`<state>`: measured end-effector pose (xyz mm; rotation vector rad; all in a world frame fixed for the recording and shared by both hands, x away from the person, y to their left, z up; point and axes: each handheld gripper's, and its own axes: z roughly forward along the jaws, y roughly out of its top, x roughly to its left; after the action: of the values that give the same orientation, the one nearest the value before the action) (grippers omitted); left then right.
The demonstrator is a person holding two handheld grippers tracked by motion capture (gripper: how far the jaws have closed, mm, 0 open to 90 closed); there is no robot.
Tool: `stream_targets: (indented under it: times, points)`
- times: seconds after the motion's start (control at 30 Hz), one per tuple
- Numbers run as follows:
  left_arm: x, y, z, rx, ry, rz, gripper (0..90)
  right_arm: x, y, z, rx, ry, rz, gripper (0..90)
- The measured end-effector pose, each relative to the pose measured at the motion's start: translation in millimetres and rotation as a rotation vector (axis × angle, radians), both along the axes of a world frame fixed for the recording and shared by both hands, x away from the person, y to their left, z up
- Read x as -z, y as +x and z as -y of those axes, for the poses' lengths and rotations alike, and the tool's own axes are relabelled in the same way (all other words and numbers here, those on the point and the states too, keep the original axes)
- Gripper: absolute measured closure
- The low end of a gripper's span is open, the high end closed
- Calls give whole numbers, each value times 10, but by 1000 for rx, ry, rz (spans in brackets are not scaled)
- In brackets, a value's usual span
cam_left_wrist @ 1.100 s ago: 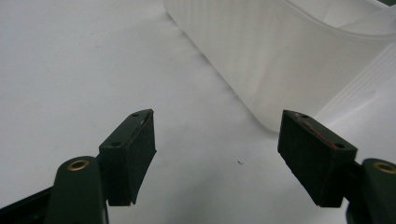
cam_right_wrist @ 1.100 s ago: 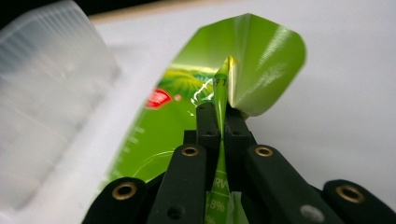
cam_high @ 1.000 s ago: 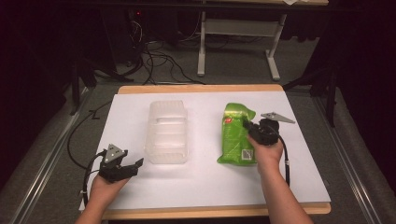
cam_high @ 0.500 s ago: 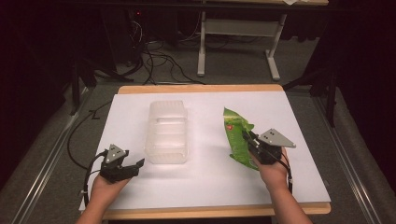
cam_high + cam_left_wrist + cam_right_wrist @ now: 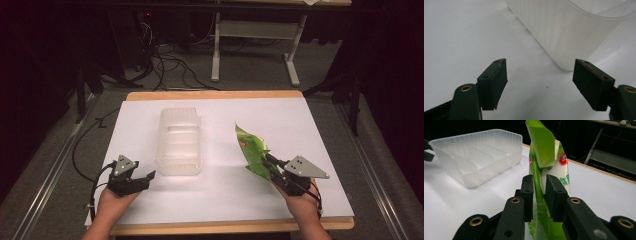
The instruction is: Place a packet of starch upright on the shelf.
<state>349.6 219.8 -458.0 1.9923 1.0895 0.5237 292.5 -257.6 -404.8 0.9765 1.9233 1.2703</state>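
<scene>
The bag, a green foil pouch, stands on edge in the right claw above the near right part of the desk. In the right gripper view the two pads pinch only the thin seam of the bag, with a narrow gap visible on each side of the foil, and the jaws have just been opening a little with the bag between them. So the hold looks light, and the likeliest trouble is a slip: slick foil caught by one edge could slide out and drop flat on the desk. The top of the bag is folded over and leans to one side, so a quick swing could make it flop or twist in the grip.

The tray, a clear plastic one with dividers, sits well to the left of the bag. It looks light; a bag brought in low could catch its rim and shove it.

The left claw rests open near the tray's near corner, holding nothing, so the tray is unbraced.
</scene>
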Motion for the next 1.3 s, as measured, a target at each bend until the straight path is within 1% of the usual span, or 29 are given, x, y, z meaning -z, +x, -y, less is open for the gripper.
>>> stream_targets:
  times: [0.07,0.1,0.13,0.17,0.2,0.23,0.27,0.3,0.33,0.37,0.4,0.47,0.53,0.6,0.63,0.7,0.77,0.8,0.83,0.87,0.9,0.93,0.97,1.03,1.13,1.17,1.2,1.23,1.3]
  points:
    - [2,-1,2,-2,2,0,283,-2,-27,3,3,2,1,741]
    - [-7,-10,-1,-2,6,-1,283,-14,-87,45,52,-1,46,516]
    - [-12,-18,-2,-1,4,1,283,-29,-30,75,54,23,45,379]
    - [-14,-25,0,-4,2,2,283,-33,120,92,12,56,-25,319]
    - [-17,-29,3,-4,2,1,286,7,326,66,-11,56,-120,245]
    - [-17,-28,11,-2,-1,1,287,90,554,38,36,10,-178,263]
    - [-18,-28,17,1,11,8,287,182,785,61,75,12,-244,397]
    - [-24,-31,21,1,19,14,287,253,973,126,122,27,-316,598]
    - [-24,-31,21,1,19,14,287,253,973,126,122,27,-316,598]
    - [-34,-40,14,5,20,22,288,323,1124,153,116,-34,-345,790]
    - [-31,-44,4,11,15,24,291,321,1123,142,116,-60,-342,818]
    - [-9,-42,-9,15,29,18,293,289,1061,146,103,-45,-306,870]
    - [10,-19,-36,2,28,6,293,256,995,109,113,-49,-266,876]
    - [5,1,-67,-19,8,5,293,215,939,54,115,-79,-211,876]
    - [-6,1,-78,-30,-7,9,294,188,906,33,121,-92,-167,877]
    - [-40,-22,-94,-44,-25,29,297,144,822,-11,168,-93,-74,876]
    - [-69,-50,-98,-52,-29,55,299,112,719,-41,223,-130,100,875]
    - [-79,-54,-100,-54,-31,60,300,115,684,-43,238,-142,166,874]
    - [-81,-51,-99,-57,-36,64,300,132,669,-35,241,-144,202,867]
    - [-79,-46,-99,-59,-38,62,301,169,676,-17,220,-126,187,842]
    - [-74,-39,-97,-57,-33,55,301,218,681,0,189,-98,148,798]
    - [-66,-34,-91,-57,-29,55,301,312,653,15,143,-94,82,758]
    - [-65,-34,-86,-52,-28,55,301,387,617,8,128,-110,49,759]
    - [-68,-37,-82,-47,-29,58,301,406,555,-3,93,-79,23,764]
    - [-76,-46,-73,-31,-25,63,301,399,506,-35,86,-84,5,778]
    - [-76,-47,-71,-27,-25,62,301,402,450,-51,109,-114,-11,794]
    - [-76,-47,-71,-27,-25,62,301,402,450,-51,109,-114,-11,794]
    - [-77,-48,-71,-27,-31,63,301,387,382,-19,127,-101,-39,793]
    - [-77,-48,-68,-22,-29,63,301,378,284,5,127,-99,-62,792]
